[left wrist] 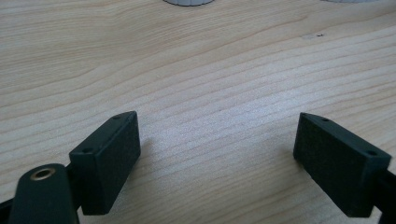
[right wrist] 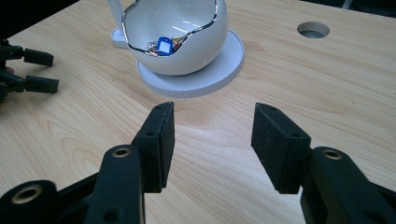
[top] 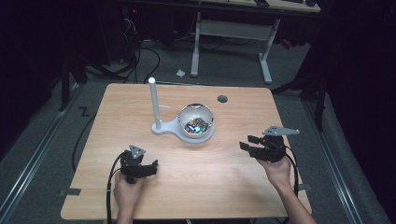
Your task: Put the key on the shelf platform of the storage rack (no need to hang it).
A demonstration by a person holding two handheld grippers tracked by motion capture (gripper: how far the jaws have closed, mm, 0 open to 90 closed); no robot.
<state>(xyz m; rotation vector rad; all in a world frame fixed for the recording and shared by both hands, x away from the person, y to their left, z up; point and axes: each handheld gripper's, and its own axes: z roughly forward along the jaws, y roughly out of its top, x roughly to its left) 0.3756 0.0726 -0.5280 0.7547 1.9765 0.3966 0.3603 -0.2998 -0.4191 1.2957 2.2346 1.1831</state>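
A white bowl [top: 196, 120] with a wavy silver rim holds several small colourful pieces [top: 196, 125] and sits on a round white base [top: 208, 136] with an upright white post [top: 152, 103]. My left gripper [top: 152, 167] lies low at the front left of the table, pointing right, jaws wide open over bare wood [left wrist: 217, 149]. My right gripper [top: 247, 142] hovers right of the bowl and points at it, open with nothing between its jaws [right wrist: 212, 140]. In the right gripper view the bowl [right wrist: 187, 42] stands just ahead, a blue piece [right wrist: 164, 45] showing inside.
The wooden table [top: 224, 172] has a round cable hole [top: 222, 99] behind the bowl. The left gripper's fingers [right wrist: 39, 71] show at the left edge of the right gripper view. A desk frame and cables stand on the floor beyond the table.
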